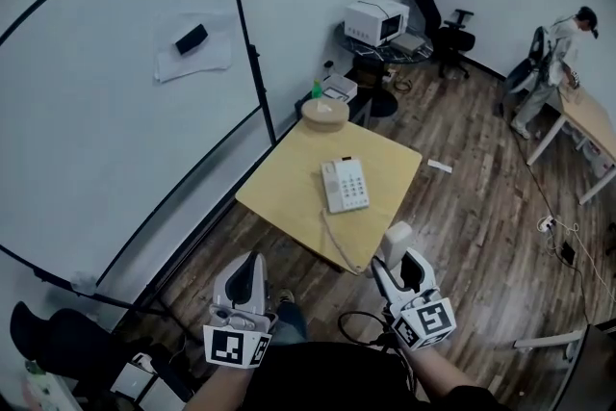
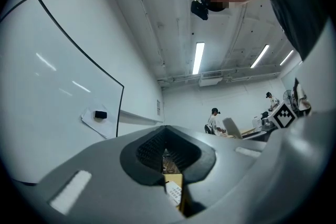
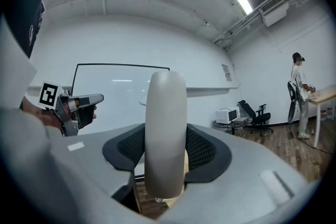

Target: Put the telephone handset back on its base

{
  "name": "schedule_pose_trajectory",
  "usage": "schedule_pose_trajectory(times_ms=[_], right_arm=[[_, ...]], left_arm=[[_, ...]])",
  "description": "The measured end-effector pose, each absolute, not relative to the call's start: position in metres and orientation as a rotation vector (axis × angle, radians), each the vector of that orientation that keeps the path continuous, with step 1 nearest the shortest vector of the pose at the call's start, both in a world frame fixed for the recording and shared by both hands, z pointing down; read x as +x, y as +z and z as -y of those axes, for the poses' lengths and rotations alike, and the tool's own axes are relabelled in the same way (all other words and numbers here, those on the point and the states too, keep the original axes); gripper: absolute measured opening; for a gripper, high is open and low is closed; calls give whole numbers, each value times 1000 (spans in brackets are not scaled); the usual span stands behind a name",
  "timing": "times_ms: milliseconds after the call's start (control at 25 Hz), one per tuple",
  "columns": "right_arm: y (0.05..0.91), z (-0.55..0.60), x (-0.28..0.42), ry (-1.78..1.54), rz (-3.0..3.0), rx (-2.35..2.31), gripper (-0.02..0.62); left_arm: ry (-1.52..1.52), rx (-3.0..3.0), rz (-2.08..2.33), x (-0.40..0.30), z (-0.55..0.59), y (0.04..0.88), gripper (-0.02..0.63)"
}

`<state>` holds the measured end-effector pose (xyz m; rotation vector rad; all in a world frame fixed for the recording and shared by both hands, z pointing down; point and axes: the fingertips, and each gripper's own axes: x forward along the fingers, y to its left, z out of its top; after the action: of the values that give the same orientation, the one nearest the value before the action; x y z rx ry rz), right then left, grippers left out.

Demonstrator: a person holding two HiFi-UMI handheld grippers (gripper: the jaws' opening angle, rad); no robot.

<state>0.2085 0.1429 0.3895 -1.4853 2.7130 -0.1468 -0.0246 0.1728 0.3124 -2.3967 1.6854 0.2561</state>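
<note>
A white telephone base (image 1: pixel 345 185) with a keypad lies on the small wooden table (image 1: pixel 289 178). Its curly cord (image 1: pixel 339 245) runs over the table's near edge toward my right gripper (image 1: pixel 395 250). That gripper is shut on the white handset (image 1: pixel 396 243), which stands upright between its jaws (image 3: pixel 165 134), held in the air near the table's front corner. My left gripper (image 1: pixel 252 276) hangs lower left of the table, shut with nothing in it; a sliver of the base (image 2: pixel 174 192) shows through its jaws.
A round box (image 1: pixel 324 112) sits at the table's far corner. A whiteboard (image 1: pixel 115 82) stands to the left. Further back are a microwave (image 1: pixel 375 20) on a round table, an office chair (image 1: pixel 438 24), and a person (image 1: pixel 563 48) by a desk at right.
</note>
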Motion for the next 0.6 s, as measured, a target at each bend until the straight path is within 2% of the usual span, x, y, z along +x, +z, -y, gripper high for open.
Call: schedule_pose_trajectory(times_ms=[600], right_arm=[[375, -21, 148, -103, -2678, -1633, 227]], left_arm=[[369, -2475, -1577, -86, -20, 302, 0]])
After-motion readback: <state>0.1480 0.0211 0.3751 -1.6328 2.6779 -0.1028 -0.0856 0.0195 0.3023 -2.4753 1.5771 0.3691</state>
